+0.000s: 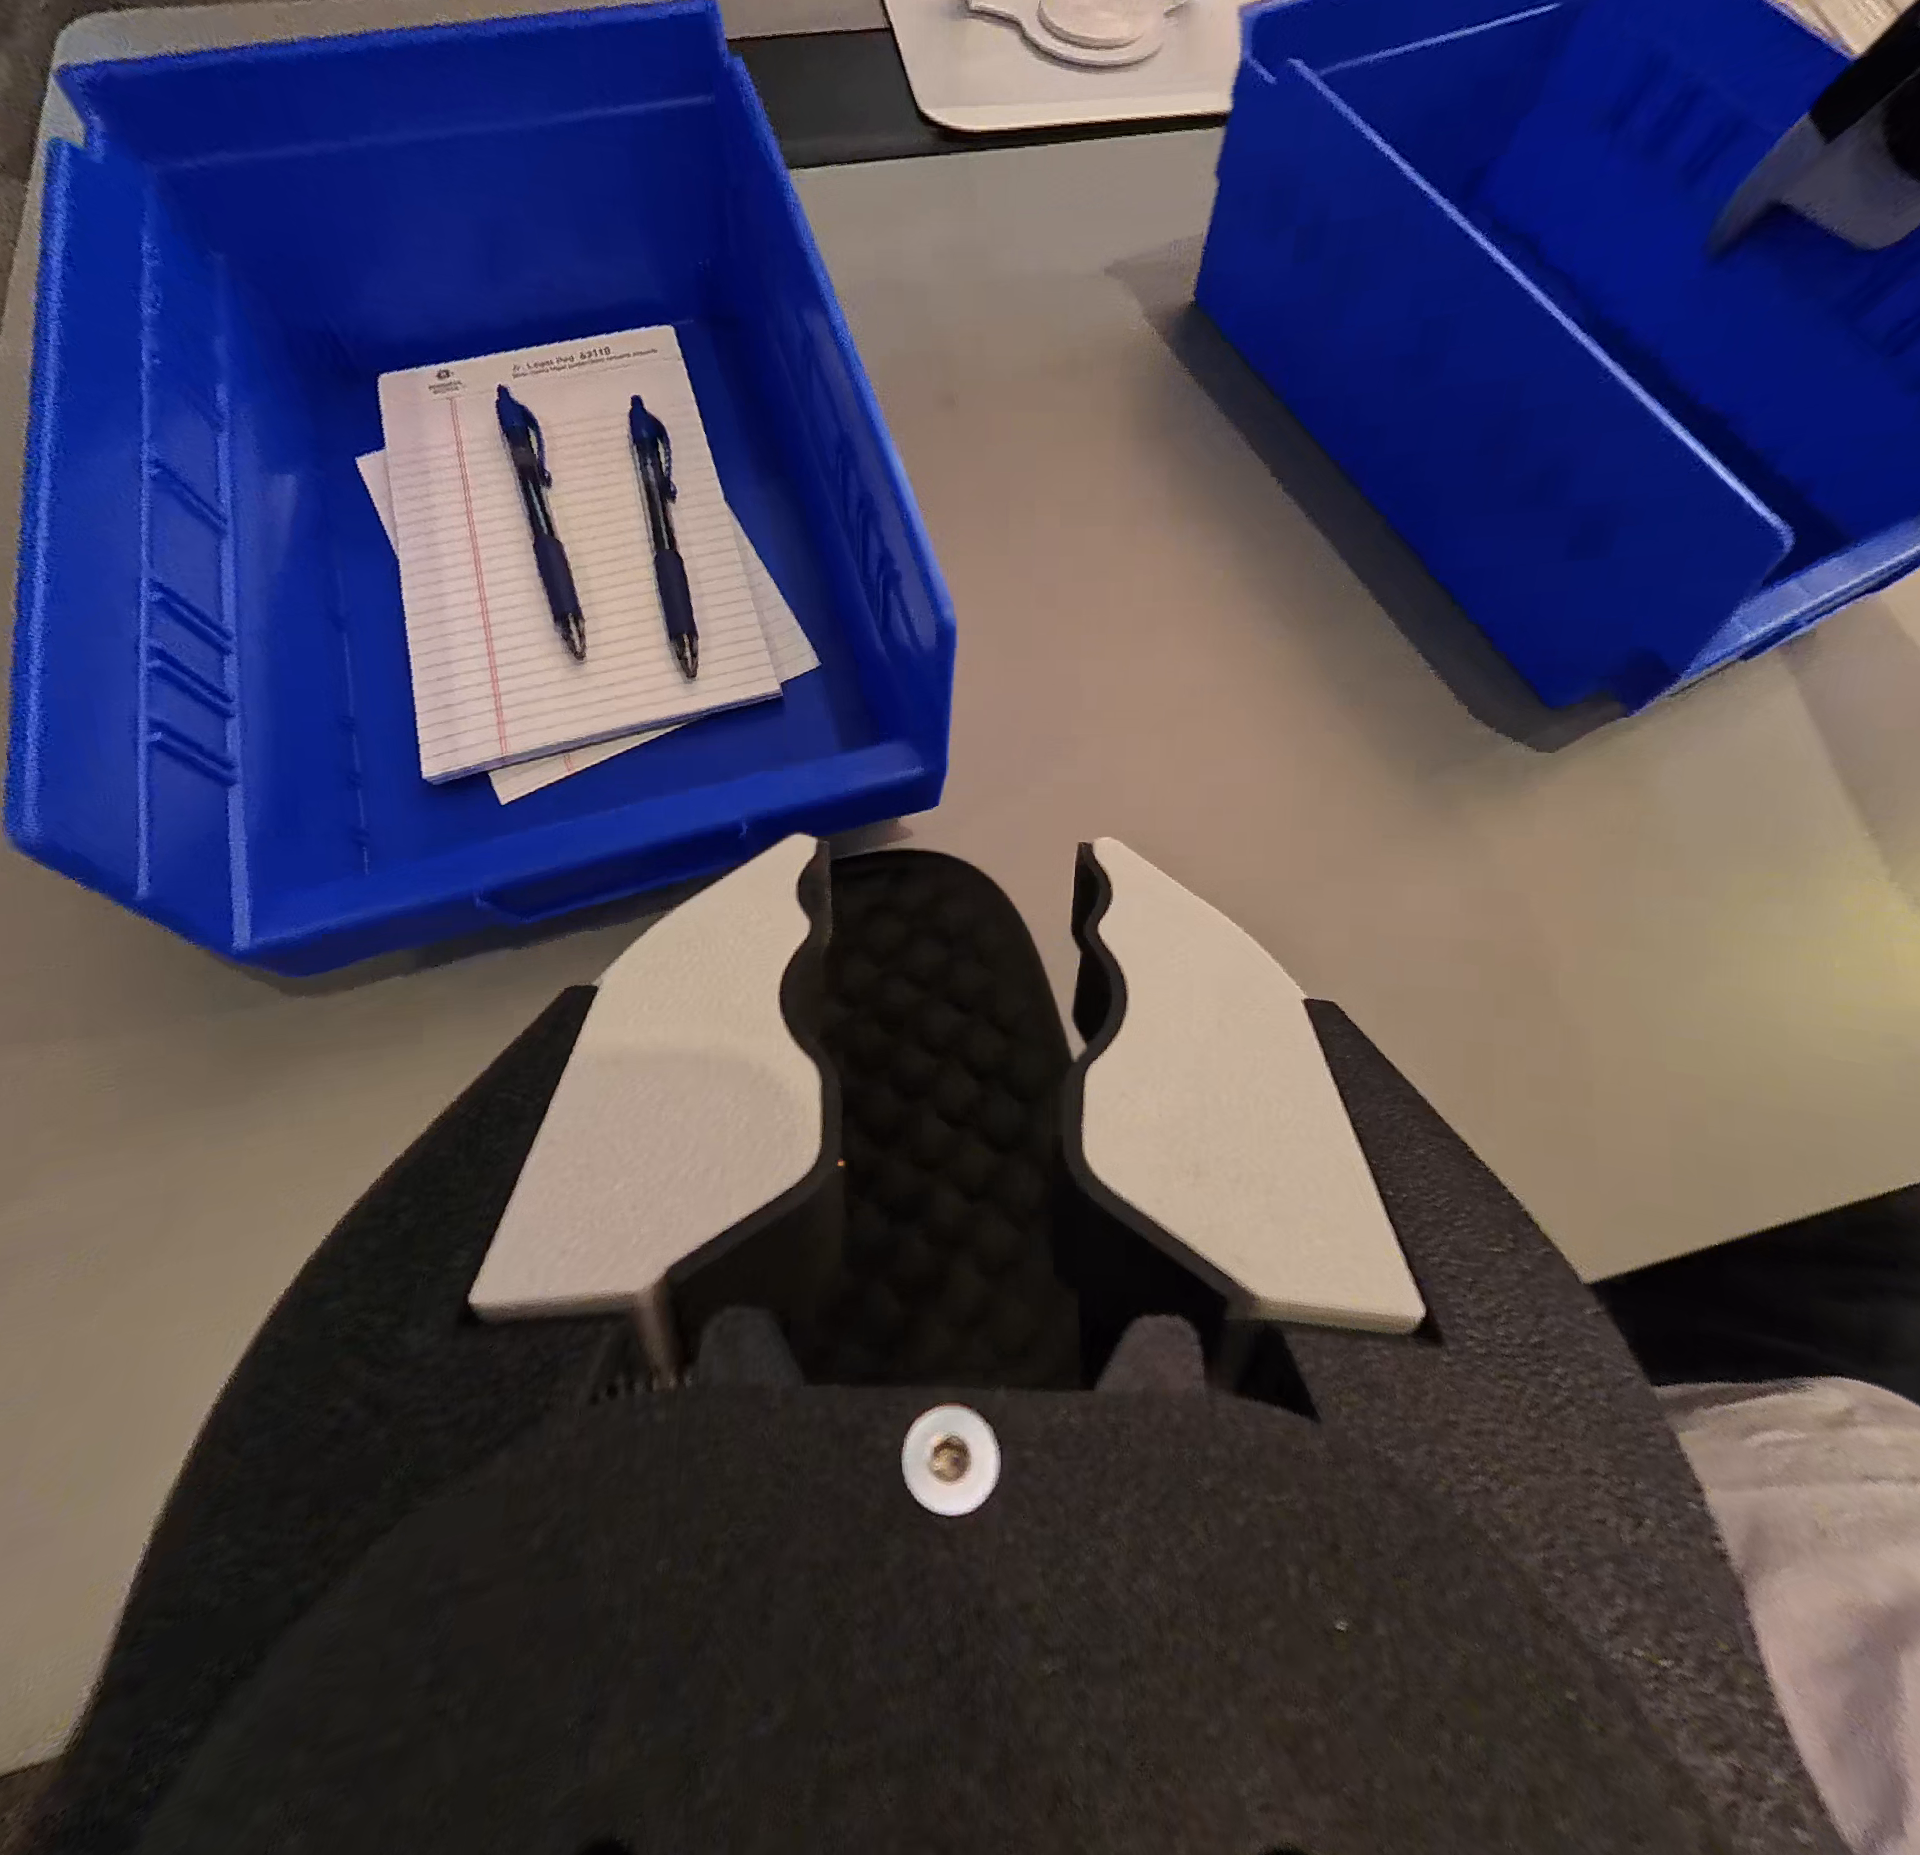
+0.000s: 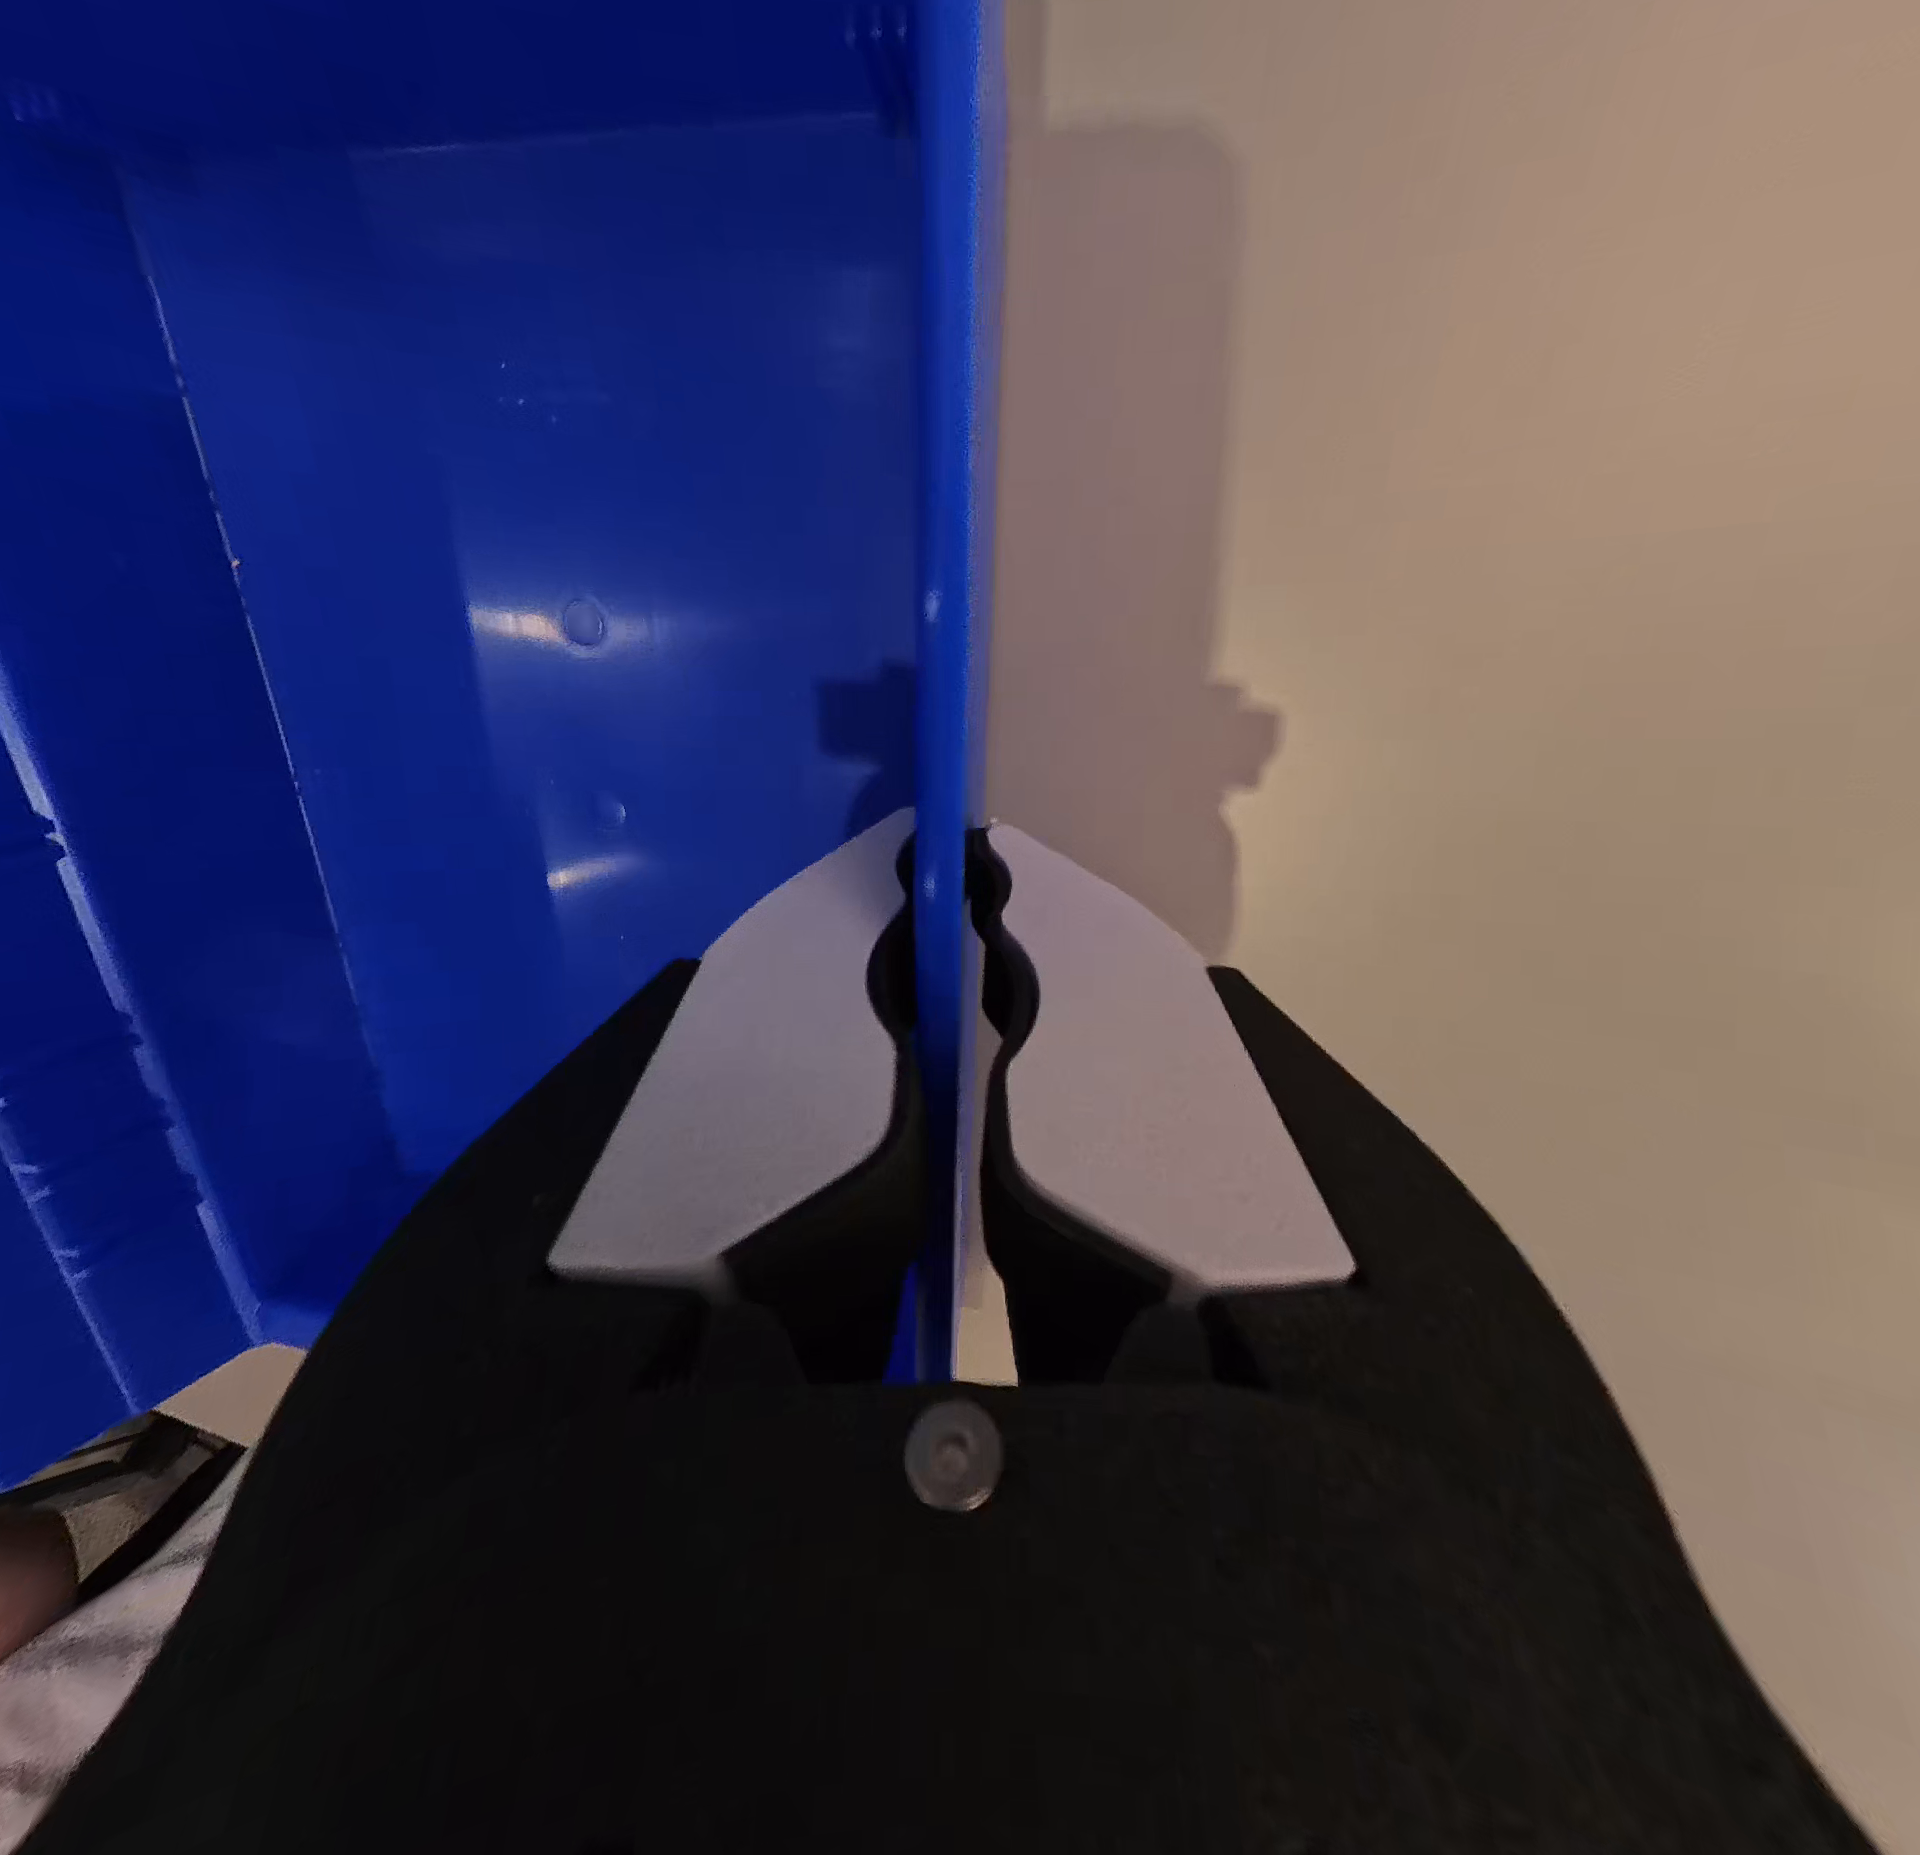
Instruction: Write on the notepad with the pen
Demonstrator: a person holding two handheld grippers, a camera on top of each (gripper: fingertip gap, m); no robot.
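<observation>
The left tongs point(image 1: 951, 849) sit nearest the camera, spread wide and holding nothing, low over the grey counter point(image 1: 1195, 662) just short of the near rim of a blue bin point(image 1: 821, 371). Inside that bin, ahead and to the left of the tongs and well apart from them, a lined white notepad point(image 1: 603, 652) lies flat on some loose sheets, and two blue pens point(image 1: 540, 527) point(image 1: 662, 538) rest side by side on it, tips toward the near side. A second blue bin point(image 1: 1455, 403) stands on the right of the counter. The right tongs point(image 2: 943, 849) are clamped narrow on the upright blue wall of that bin point(image 2: 951, 455), one finger inside, one outside. A white stand base point(image 1: 1070, 49) sits at the far edge.
</observation>
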